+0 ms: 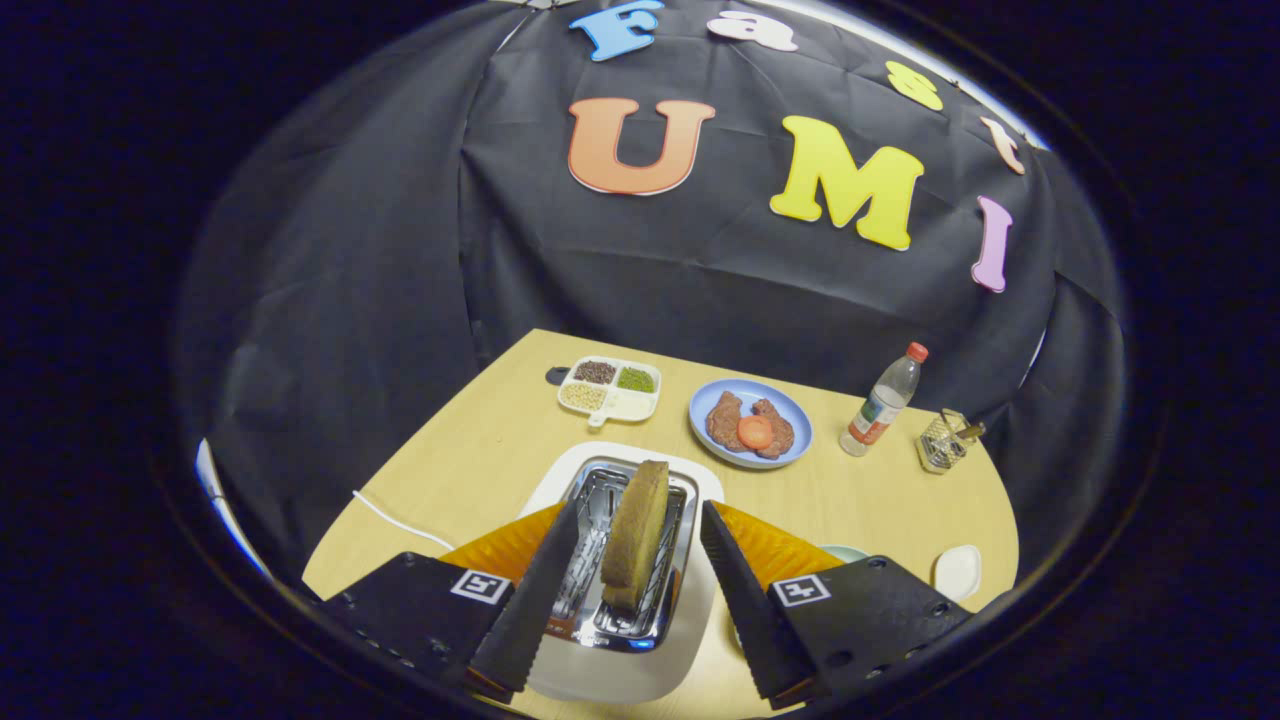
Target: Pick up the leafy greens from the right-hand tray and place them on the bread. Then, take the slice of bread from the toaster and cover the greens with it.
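Note:
A brown slice of bread (637, 535) stands upright in the slot of a white toaster (610, 675) with a chrome top. My gripper (640, 506) hovers just above the toaster, open, with the slice between its two fingers. A gap shows on each side of the slice, so neither finger touches it. A pale green rim (845, 550) peeks out behind the right finger; what it holds is hidden.
Beyond the toaster sit a blue plate (795, 440) with meat and a tomato slice, and a divided white tray (630, 405) of grains. A water bottle (882, 402), a wire holder (945, 440) and a small white dish (957, 570) stand to the right. A white cable (400, 520) runs left.

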